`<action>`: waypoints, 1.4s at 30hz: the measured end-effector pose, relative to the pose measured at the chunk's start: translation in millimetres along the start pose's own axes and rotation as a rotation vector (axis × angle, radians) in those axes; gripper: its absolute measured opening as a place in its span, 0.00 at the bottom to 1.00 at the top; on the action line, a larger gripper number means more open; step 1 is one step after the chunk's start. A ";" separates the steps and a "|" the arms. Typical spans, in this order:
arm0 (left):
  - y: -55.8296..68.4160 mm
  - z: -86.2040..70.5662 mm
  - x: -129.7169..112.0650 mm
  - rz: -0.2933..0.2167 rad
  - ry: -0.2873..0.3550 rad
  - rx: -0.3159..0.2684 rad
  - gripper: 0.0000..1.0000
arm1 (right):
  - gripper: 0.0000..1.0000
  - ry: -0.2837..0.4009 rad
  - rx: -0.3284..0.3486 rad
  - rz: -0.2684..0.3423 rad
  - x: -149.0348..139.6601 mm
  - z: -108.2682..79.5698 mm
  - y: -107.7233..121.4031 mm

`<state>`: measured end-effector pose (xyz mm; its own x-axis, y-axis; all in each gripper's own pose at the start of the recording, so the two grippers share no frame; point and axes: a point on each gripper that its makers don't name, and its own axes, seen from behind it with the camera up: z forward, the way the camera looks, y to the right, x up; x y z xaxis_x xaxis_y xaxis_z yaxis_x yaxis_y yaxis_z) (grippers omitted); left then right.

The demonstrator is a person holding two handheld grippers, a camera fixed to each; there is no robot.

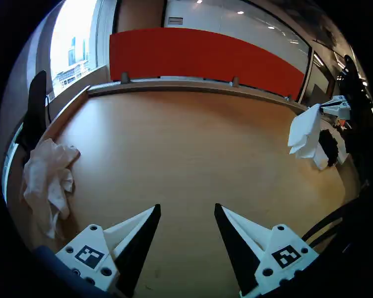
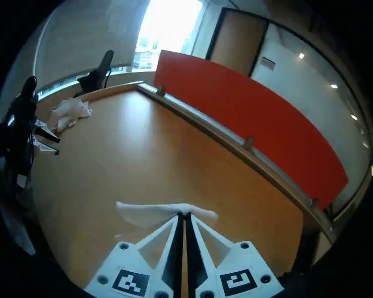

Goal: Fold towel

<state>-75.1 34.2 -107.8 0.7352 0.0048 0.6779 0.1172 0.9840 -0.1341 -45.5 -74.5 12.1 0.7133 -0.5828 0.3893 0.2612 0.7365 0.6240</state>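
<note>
My right gripper (image 2: 184, 215) is shut on the edge of a white towel (image 2: 159, 212), which spreads to both sides of the fingertips just above the wooden table (image 2: 137, 154). In the left gripper view that same towel (image 1: 304, 134) hangs bunched from the right gripper (image 1: 330, 107) at the table's right side. My left gripper (image 1: 186, 213) stands open low over bare wood with nothing between its fingers. It also appears far off in the right gripper view as the left gripper (image 2: 52, 141). A second white towel (image 1: 47, 181) lies crumpled at the table's left edge, the same crumpled towel (image 2: 70, 111) being visible at the far corner.
A red divider panel (image 1: 201, 54) runs along the table's far edge (image 1: 186, 85). A black chair (image 1: 35, 111) stands past the left edge by the window. A person's dark sleeve (image 1: 357, 114) and a dark object (image 1: 329, 146) sit at the right side.
</note>
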 end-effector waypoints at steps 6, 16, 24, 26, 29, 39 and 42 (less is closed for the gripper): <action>2.6 2.9 1.0 0.005 -0.006 0.001 0.80 | 0.04 -0.026 -0.039 0.022 -16.9 -7.3 33.6; 5.0 7.2 2.8 0.014 -0.016 0.006 0.80 | 0.04 -0.072 -0.088 0.044 -43.6 -15.5 81.8; 8.3 13.5 6.3 0.015 -0.023 0.008 0.80 | 0.04 -0.101 -0.124 0.059 -60.4 -18.8 114.8; 9.9 15.0 7.8 0.016 -0.024 0.007 0.80 | 0.04 -0.106 -0.132 0.065 -63.7 -19.2 123.1; 11.9 17.1 9.5 0.019 -0.025 0.008 0.80 | 0.04 -0.117 -0.143 0.072 -69.1 -19.7 135.6; 16.9 21.0 12.7 0.027 -0.030 0.013 0.80 | 0.04 -0.146 -0.177 0.085 -82.0 -19.8 171.4; 18.4 21.4 13.5 0.029 -0.031 0.014 0.80 | 0.04 -0.152 -0.186 0.089 -84.7 -19.2 180.3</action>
<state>-77.3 56.2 -85.7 0.7172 0.0388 0.6958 0.0866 0.9857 -0.1443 -46.4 114.3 78.6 0.6363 -0.5476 0.5434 0.3270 0.8294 0.4529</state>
